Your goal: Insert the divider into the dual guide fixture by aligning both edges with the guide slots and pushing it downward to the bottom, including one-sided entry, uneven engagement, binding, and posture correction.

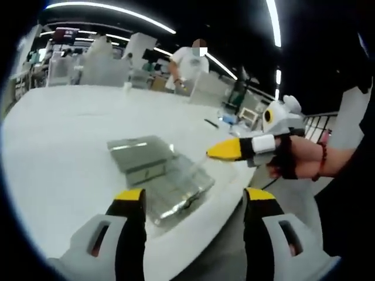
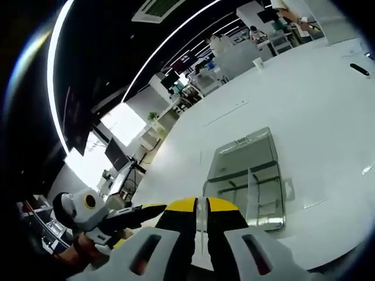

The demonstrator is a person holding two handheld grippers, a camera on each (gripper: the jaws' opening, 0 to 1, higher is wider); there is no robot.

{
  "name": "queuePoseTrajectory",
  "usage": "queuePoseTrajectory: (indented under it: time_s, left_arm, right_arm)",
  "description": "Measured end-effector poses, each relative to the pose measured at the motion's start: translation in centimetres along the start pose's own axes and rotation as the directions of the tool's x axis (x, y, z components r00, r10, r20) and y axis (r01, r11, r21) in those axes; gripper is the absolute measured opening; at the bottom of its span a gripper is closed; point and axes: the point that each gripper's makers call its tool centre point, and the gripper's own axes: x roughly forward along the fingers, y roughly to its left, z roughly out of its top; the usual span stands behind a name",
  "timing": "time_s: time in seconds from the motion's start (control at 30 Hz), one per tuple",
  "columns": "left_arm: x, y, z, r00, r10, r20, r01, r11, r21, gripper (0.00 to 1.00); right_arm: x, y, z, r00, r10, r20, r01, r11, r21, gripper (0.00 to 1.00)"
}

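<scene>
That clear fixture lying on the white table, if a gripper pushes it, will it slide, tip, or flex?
The clear fixture looks like rigid transparent plastic, so it probably won't flex. It lies low and flat on the smooth white table, so it would likely slide rather than tip. Its glossy faces may be slippery to grip.

Divider [image 2: 253, 186] barely discernible inside clear fixture [image 2: 249, 175]; left tool [image 2: 126, 218] tips hidden behind right tool [image 2: 201, 206].

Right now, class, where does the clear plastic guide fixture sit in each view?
Left gripper view: the clear plastic guide fixture lies at centre, just above that view's own tongs.
Right gripper view: it lies right of centre, above the closed tongs.
Shared landmark: the white table beneath it.
</scene>
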Motion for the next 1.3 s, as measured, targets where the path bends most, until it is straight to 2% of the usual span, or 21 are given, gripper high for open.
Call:
queuePoseTrajectory:
  time_s: [0.1,0.33,0.43,0.5,0.67,0.77,1.0,1.13,1.2,1.3]
  left_arm:
    - [-0.1,0.2,0.1,1.000,-0.001,0.000,0.001,0.999,0.040,0.69]
    - [-0.2,0.2,-0.5,1.000,-0.017,-0.006,0.017,0.999,0.043,0.74]
    - [-0.1,0.3,-0.5,1.000,-0.019,0.010,0.019,0.999,0.046,0.78]
    - [0.0,0.5,-0.9,1.000,-0.029,-0.009,0.029,0.999,0.042,0.78]
    - [-0.1,0.8,-0.6,0.999,-0.036,0.004,0.035,0.998,0.057,0.83]
    - [0.3,0.8,-1.0,0.999,-0.047,-0.017,0.048,0.997,0.066,0.84]
    - [1.1,0.7,-1.2,0.997,-0.074,-0.012,0.075,0.995,0.067,0.88]
    - [1.2,0.6,-0.9,0.997,-0.081,0.004,0.080,0.992,0.096,0.93]
    - [1.5,0.7,-1.1,0.996,-0.087,-0.021,0.088,0.992,0.093,0.93]
    - [1.5,0.9,-0.8,0.997,-0.080,-0.013,0.081,0.990,0.116,0.95]
  right_arm:
    - [-0.1,-0.3,0.1,1.000,-0.018,0.003,0.018,1.000,0.005,0.01]
    - [0.0,-0.4,-0.4,0.999,-0.047,-0.003,0.047,0.999,0.004,0.01]
    - [0.1,-0.4,-0.4,0.999,-0.054,-0.001,0.054,0.998,0.007,0.01]
    - [0.2,-0.4,-0.3,0.998,-0.060,0.002,0.060,0.998,0.007,0.01]
    - [0.2,-0.7,-0.2,0.996,-0.091,-0.001,0.091,0.996,-0.017,0.01]
    - [0.1,-0.8,0.1,0.995,-0.098,0.012,0.098,0.995,-0.001,0.01]
    - [0.3,-1.3,0.7,0.990,-0.135,0.024,0.136,0.991,-0.012,0.01]
    - [0.4,-1.4,1.0,0.989,-0.143,0.040,0.143,0.990,0.000,0.01]
    - [0.6,-1.6,0.8,0.988,-0.153,0.035,0.152,0.988,0.005,0.01]
    - [1.2,-1.6,0.2,0.988,-0.155,0.017,0.155,0.988,0.002,0.01]
